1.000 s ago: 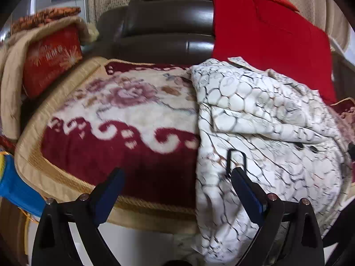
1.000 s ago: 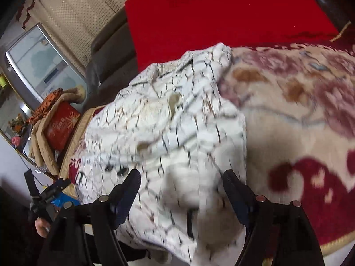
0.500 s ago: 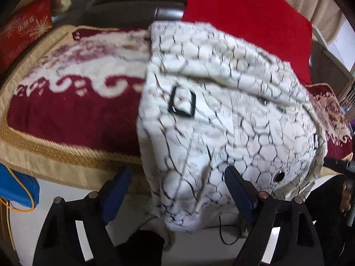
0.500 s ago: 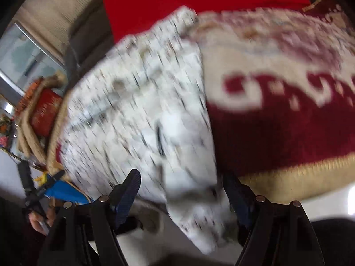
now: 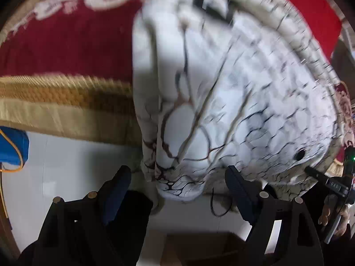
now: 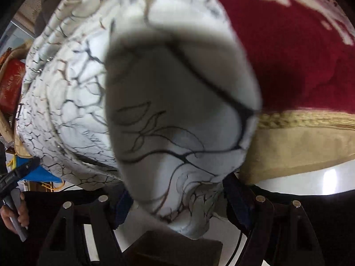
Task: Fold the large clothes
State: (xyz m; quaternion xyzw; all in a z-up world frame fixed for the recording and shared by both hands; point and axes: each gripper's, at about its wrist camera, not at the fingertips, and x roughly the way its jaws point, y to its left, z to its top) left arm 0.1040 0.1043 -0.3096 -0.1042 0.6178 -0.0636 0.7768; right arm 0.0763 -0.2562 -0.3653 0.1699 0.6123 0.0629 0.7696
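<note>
A large white jacket with a black crackle print (image 5: 233, 93) lies on the red patterned sofa cover (image 5: 62, 42) and hangs over its front edge. My left gripper (image 5: 177, 190) is open, its jaws on either side of the jacket's hanging lower-left corner. In the right wrist view the jacket (image 6: 177, 110) fills the middle. My right gripper (image 6: 175, 201) is open around the hanging lower-right corner, the cloth lying between the fingers. A black buckle (image 5: 213, 2) shows on the jacket's upper part.
The sofa cover has a gold fringed border (image 5: 62, 102) (image 6: 306, 119). White floor (image 5: 66, 166) lies below. A blue bag (image 5: 13, 146) sits at the left. A red cloth (image 5: 306, 6) lies behind the jacket. A red cushion (image 6: 8, 86) is far left.
Both grippers have dropped and moved in close to the jacket's hanging hem. The cloth now lies between each pair of open fingers; the sofa back has left view.
</note>
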